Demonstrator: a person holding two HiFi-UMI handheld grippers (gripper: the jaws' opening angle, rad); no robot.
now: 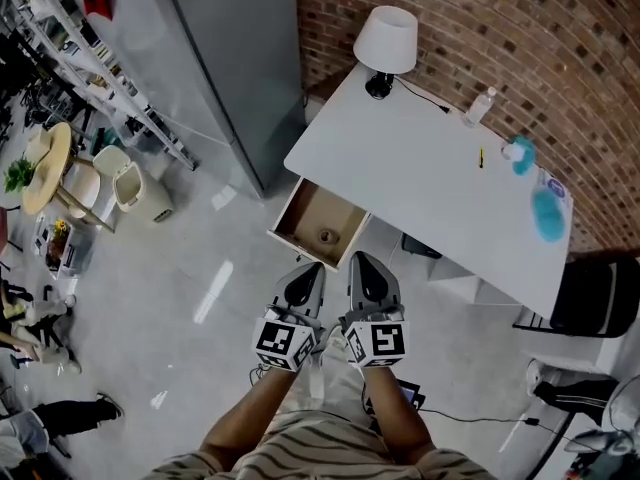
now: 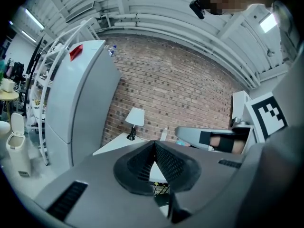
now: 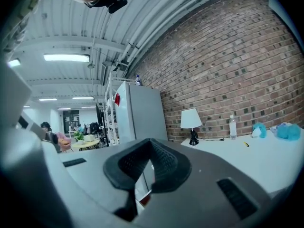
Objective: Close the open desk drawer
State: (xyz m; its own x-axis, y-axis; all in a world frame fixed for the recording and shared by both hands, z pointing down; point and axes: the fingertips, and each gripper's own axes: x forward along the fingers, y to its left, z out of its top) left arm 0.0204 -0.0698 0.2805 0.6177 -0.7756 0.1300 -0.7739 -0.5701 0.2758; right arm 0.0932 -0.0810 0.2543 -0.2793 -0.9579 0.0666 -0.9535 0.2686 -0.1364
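Note:
In the head view a white desk [image 1: 420,178] stands against a brick wall, and its wooden drawer [image 1: 318,224] is pulled out at the near left corner. A small round thing [image 1: 328,236] lies inside the drawer. Just in front of the drawer's front edge my left gripper [image 1: 310,270] and right gripper [image 1: 361,262] are held side by side, both pointing at it, apart from it. Both have their jaws together with nothing between them. The left gripper [image 2: 154,144] and the right gripper [image 3: 150,142] each hide the drawer in their own views.
On the desk stand a white lamp [image 1: 388,40], a water bottle [image 1: 480,106], a yellow pen [image 1: 481,156] and blue items [image 1: 547,213]. A tall grey fridge [image 1: 225,58] stands left of the desk, with bins [image 1: 130,183] beyond it. A black chair [image 1: 598,293] is at the right.

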